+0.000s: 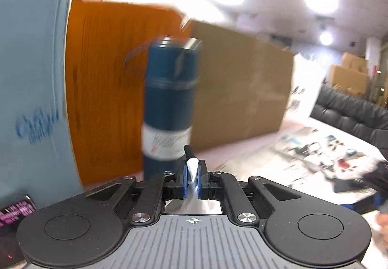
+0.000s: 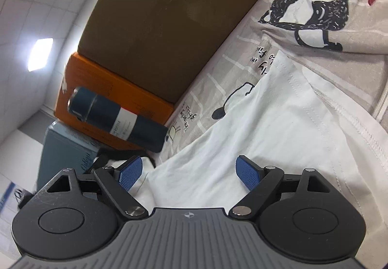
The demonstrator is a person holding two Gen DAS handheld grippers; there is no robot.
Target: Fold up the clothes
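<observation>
A white garment [image 2: 266,128] lies spread over a beige sheet printed with cartoon animals [image 2: 315,9]. My right gripper [image 2: 191,172] is open just above the white cloth, its blue pads [image 2: 249,173] wide apart and holding nothing. My left gripper [image 1: 192,173] is shut on a fold of the white garment [image 1: 192,167], which stands up between its blue pads [image 1: 185,179]. The left wrist view is blurred by motion. The printed sheet also shows in the left wrist view [image 1: 303,155].
A dark blue flask [image 1: 169,104] [image 2: 116,121] stands by an orange box [image 1: 106,84] [image 2: 101,89], a large brown cardboard box [image 1: 242,89] [image 2: 169,14] and a light blue box [image 1: 31,99] [image 2: 65,155]. A black sofa [image 1: 354,113] is at the right.
</observation>
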